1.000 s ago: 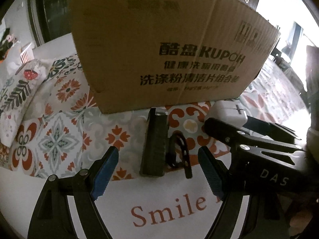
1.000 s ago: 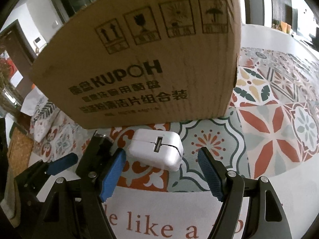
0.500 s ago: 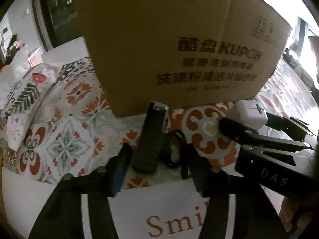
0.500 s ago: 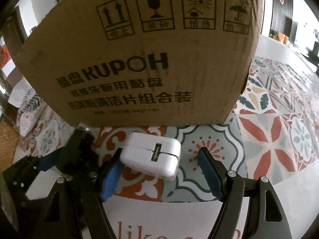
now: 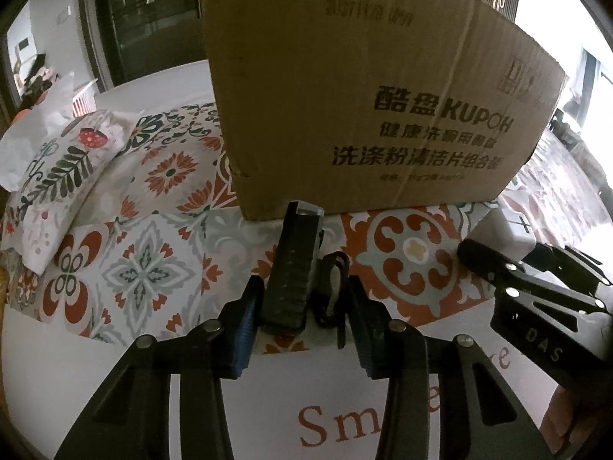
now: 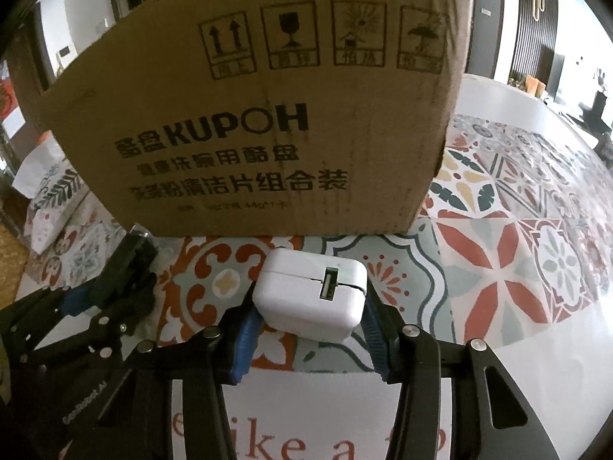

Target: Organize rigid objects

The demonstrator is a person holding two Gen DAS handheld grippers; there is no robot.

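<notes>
My left gripper (image 5: 304,329) is shut on a long black ridged bar with a clip (image 5: 295,268), which points toward the base of a large brown cardboard box (image 5: 367,88). My right gripper (image 6: 310,326) is shut on a white USB charger block (image 6: 311,294), just in front of the same box (image 6: 264,115). The charger (image 5: 502,232) and right gripper also show at the right of the left wrist view. The black bar (image 6: 128,272) and left gripper show at the left of the right wrist view.
Everything rests on a patterned tile-print cloth (image 5: 153,264) with a white border and red lettering. A floral cushion (image 5: 57,188) lies at the far left. The box stands close ahead of both grippers.
Both grippers have closed from wide open: the left onto the black bar, the right onto the white charger. Both moved slightly forward toward the box.
</notes>
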